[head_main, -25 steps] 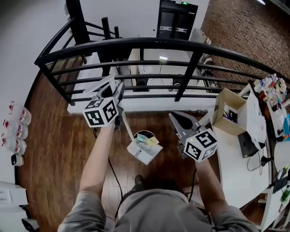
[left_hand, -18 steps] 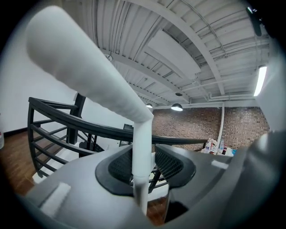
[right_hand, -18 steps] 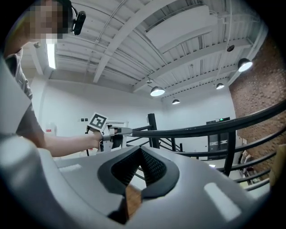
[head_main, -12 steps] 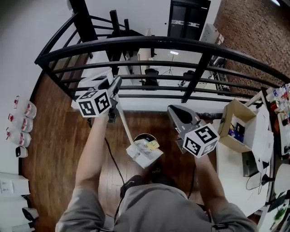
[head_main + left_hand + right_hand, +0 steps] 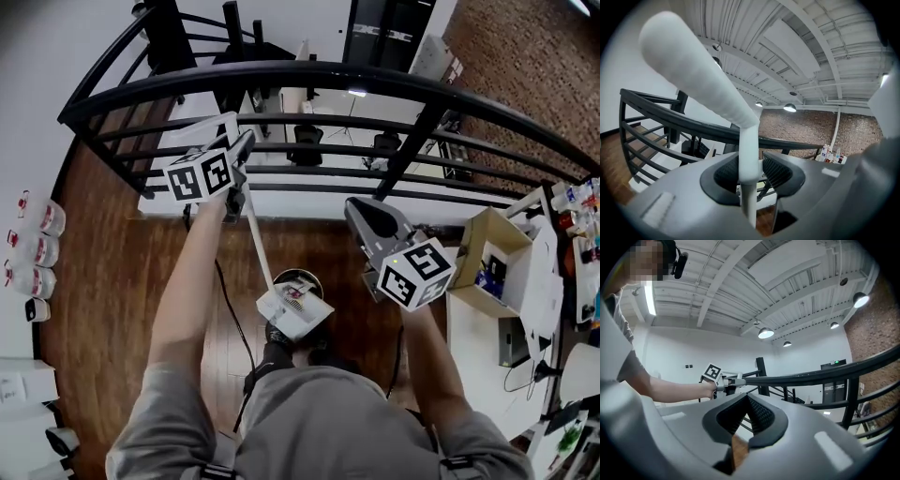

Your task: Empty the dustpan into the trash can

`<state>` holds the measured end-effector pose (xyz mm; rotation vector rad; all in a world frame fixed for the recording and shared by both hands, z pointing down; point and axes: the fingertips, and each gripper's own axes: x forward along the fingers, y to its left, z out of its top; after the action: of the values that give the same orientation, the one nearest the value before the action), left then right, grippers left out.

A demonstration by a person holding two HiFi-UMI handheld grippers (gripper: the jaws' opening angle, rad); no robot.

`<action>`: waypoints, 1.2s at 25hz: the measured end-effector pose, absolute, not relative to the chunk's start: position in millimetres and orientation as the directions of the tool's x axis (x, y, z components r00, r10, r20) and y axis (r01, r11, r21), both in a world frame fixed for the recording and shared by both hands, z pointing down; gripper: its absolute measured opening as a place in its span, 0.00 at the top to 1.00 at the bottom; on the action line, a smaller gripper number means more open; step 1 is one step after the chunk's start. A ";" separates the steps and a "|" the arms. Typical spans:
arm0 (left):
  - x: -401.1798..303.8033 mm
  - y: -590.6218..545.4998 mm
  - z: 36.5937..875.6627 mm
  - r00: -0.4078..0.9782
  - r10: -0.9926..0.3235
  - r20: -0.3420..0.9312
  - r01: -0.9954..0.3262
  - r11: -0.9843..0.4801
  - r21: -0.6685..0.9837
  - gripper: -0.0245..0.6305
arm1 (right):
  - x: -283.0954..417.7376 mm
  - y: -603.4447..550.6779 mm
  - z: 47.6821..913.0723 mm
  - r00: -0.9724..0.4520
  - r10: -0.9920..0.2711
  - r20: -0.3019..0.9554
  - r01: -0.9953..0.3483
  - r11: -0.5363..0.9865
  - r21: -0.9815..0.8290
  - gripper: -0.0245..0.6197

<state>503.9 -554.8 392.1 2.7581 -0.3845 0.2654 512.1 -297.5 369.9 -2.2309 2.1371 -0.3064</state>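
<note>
My left gripper is shut on the top of a long white dustpan handle. The handle slants down to the white dustpan, which holds a few scraps. The pan hangs over the near rim of a small round dark trash can on the wood floor. In the left gripper view the white handle runs up between the left gripper's jaws. My right gripper is to the right of the can, level, its jaws together and nothing in them. The right gripper view shows its own closed jaws and the left gripper by the railing.
A black metal railing curves across in front of me. A white desk with an open cardboard box stands at the right. A dark cable trails over the floor. The person's shoes are just behind the pan.
My left gripper has moved up the picture toward the railing, taking the handle with it. The right gripper has shifted slightly up too. The dustpan stays at the can's rim.
</note>
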 end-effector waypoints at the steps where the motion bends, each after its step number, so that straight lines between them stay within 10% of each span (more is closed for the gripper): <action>1: 509.1 -560.2 396.1 0.946 -0.223 0.234 -0.291 -0.902 0.317 0.74 | 512.3 -301.1 368.4 0.038 -0.992 0.118 -0.986 -0.056 -0.158 0.96; 30: 571.0 -600.0 436.3 0.927 -0.204 0.314 -0.313 -0.882 0.353 0.74 | 538.9 -308.1 365.6 0.134 -0.984 0.115 -0.977 -0.150 -0.151 0.96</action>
<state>571.0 -600.0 436.3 2.6811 -0.3760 0.3771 538.9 -308.1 365.6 -2.3361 2.0219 -0.2897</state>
